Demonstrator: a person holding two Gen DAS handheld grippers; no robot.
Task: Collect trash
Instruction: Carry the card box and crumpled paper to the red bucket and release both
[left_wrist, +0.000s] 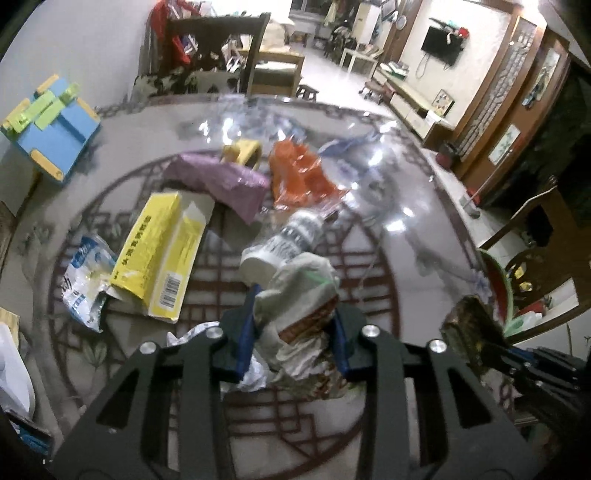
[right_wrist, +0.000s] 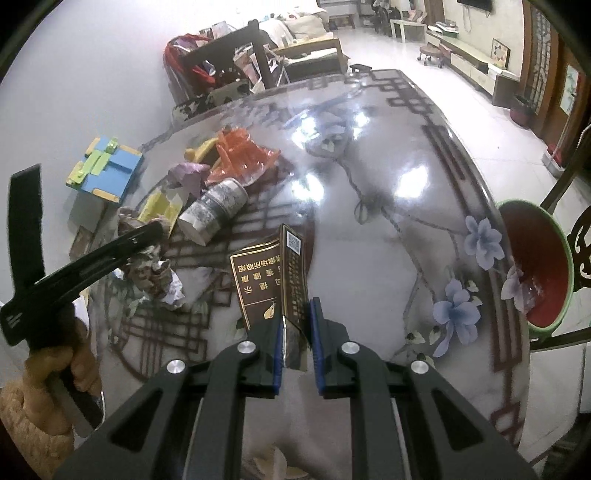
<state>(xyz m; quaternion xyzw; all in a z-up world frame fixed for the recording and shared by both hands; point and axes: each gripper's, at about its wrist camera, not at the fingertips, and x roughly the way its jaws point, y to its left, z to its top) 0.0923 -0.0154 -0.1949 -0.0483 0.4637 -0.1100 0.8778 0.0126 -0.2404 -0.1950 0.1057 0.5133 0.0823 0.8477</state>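
My left gripper (left_wrist: 293, 325) is shut on a crumpled paper wrapper (left_wrist: 299, 295), held just above the table; the wrapper also shows in the right wrist view (right_wrist: 147, 266). My right gripper (right_wrist: 297, 328) is shut on a brown and gold cigarette pack (right_wrist: 273, 280), which also shows in the left wrist view (left_wrist: 469, 325). On the table lie a white bottle (left_wrist: 284, 240), a yellow carton (left_wrist: 159, 251), a purple bag (left_wrist: 221, 181), an orange bag (left_wrist: 303, 173) and a blue-white packet (left_wrist: 86, 277).
A red bin with a green rim (right_wrist: 535, 266) stands off the table's right edge. A blue and yellow box (left_wrist: 51, 125) sits at the far left. A dark chair (left_wrist: 218, 48) stands behind the table. The glossy patterned table (right_wrist: 388, 206) stretches to the right.
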